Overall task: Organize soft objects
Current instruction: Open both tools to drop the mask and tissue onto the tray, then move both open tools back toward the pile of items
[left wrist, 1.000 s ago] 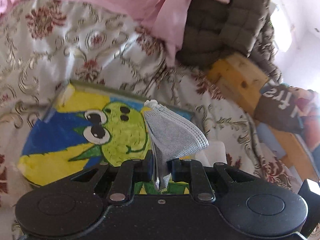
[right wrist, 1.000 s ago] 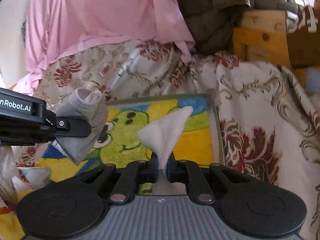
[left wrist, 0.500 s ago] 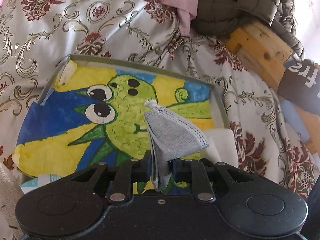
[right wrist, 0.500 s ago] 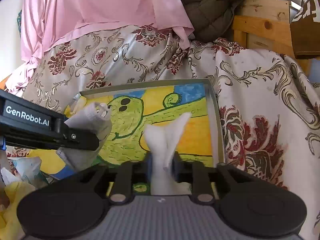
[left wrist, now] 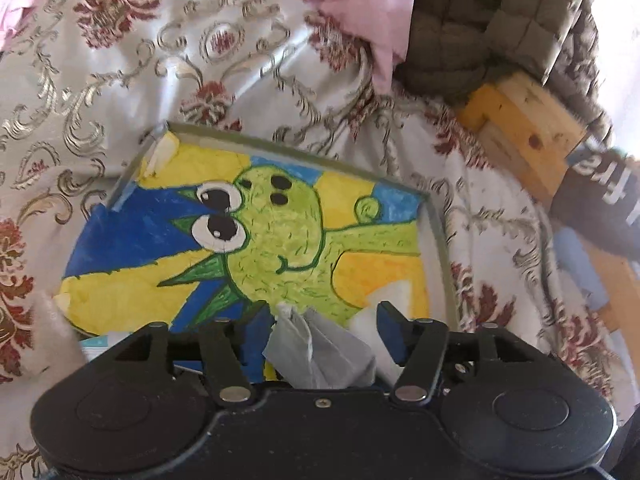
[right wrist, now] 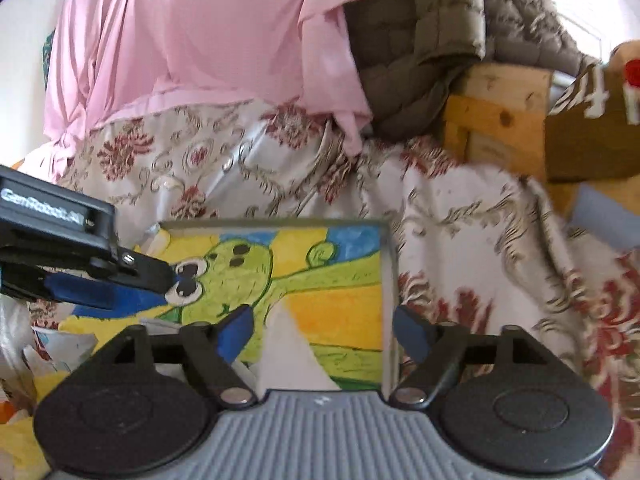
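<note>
A shallow tray (left wrist: 434, 240) painted with a green creature on yellow and blue lies on a floral bedspread. My left gripper (left wrist: 324, 314) hovers over its near edge, jaws opening. A crumpled grey face mask (left wrist: 320, 354) lies loose between the fingers, and neither pad presses it. A white cloth (left wrist: 386, 300) shows just right of the mask. In the right wrist view my right gripper (right wrist: 324, 320) is also opening over the tray (right wrist: 390, 280). That folded white cloth (right wrist: 288, 354) sits free between its spread fingers. The left gripper (right wrist: 152, 286) reaches in from the left.
The floral bedspread (left wrist: 200, 80) surrounds the tray. Behind it lie a pink sheet (right wrist: 200, 40) and an olive quilted jacket (right wrist: 420, 40). A wooden frame (right wrist: 500, 120) and a dark printed cloth (left wrist: 600, 192) stand to the right. Loose paper and cloth (right wrist: 60, 344) lie at the lower left.
Both grippers were shut, the left on the grey mask and the right on the white cloth. Both have spread their jaws, and the two pieces have sunk low between the fingers.
</note>
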The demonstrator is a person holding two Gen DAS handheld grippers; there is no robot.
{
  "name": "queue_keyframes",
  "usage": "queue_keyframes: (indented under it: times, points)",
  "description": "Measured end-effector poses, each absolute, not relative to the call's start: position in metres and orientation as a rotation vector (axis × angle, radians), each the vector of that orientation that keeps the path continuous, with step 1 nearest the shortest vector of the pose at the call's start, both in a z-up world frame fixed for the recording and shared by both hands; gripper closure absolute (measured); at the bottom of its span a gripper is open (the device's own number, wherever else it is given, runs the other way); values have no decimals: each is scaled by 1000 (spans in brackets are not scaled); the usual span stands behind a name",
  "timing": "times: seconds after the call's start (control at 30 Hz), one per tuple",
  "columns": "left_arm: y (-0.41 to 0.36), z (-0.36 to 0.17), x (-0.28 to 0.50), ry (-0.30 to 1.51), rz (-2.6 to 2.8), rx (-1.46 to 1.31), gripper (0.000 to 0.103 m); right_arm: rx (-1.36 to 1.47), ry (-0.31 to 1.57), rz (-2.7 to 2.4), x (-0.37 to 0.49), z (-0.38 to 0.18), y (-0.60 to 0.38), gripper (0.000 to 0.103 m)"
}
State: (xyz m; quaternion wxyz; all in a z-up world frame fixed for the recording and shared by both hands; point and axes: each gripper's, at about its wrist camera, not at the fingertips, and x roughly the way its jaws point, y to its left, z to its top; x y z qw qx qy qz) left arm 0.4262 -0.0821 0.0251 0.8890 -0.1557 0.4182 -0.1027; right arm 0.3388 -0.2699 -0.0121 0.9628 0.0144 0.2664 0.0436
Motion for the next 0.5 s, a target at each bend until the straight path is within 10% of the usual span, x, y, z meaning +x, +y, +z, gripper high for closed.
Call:
queue_keyframes:
  times: [0.5]
  points:
    - [-48, 87, 288, 503, -194, -287, 10, 150, 284, 123, 227, 59, -275, 0]
